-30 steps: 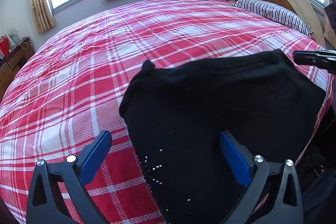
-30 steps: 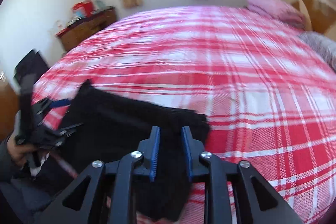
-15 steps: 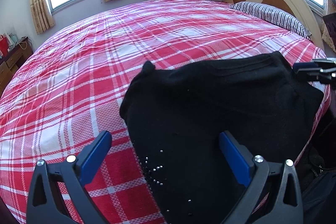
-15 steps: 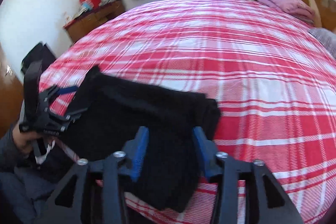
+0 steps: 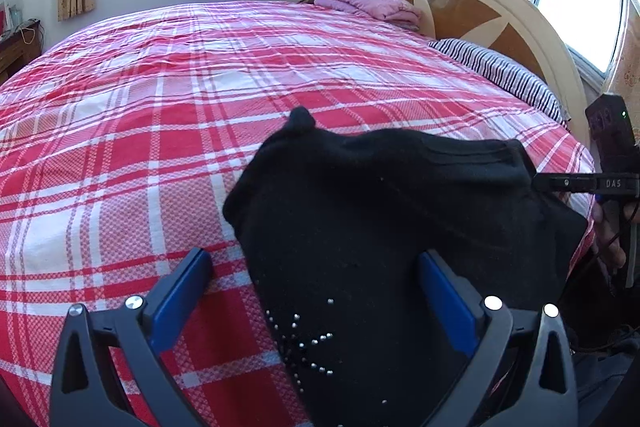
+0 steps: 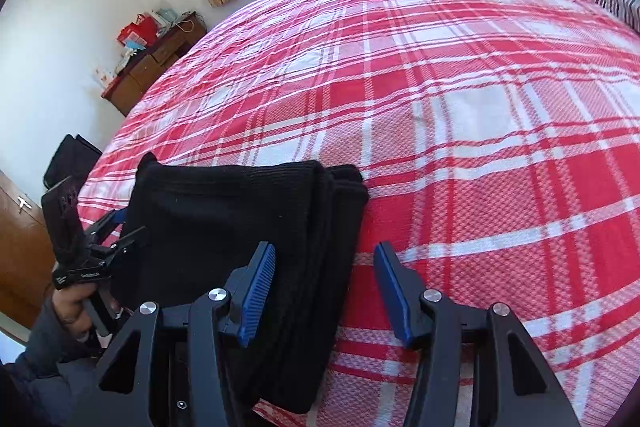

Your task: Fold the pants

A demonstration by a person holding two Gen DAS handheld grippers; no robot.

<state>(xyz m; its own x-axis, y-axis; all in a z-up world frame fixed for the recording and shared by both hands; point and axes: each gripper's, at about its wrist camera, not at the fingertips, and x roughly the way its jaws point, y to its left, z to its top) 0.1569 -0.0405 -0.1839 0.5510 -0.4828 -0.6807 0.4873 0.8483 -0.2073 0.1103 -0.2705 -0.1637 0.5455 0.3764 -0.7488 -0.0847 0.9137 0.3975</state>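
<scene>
Released a second ago from the right gripper (image 6: 324, 291), the folded black pants (image 6: 240, 227) now lie flat at the near edge of the bed (image 6: 460, 107), on its red-and-white plaid cover. That gripper's blue-padded fingers (image 6: 258, 295), pinched on the fabric's edge in the earlier frame, stand apart, with the stacked fold of the pants running between them and neither pad pressing on it. Seen from the left wrist camera, the left gripper (image 5: 316, 299) hovers low over the other end of the pants (image 5: 400, 227), its fingers (image 5: 448, 301) spread wide and holding nothing, one over the plaid cover and one over the black cloth. A scatter of small silver studs (image 5: 308, 343) shows on the fabric between them. From the right wrist camera, the person's left hand (image 6: 74, 303), in a dark sleeve, grips the handle of the left gripper (image 6: 120, 227) beside the pants. At the head of the bed sit a folded pink blanket (image 5: 368, 1), a striped pillow (image 5: 500, 75) and a curved wooden headboard (image 5: 492, 15).
</scene>
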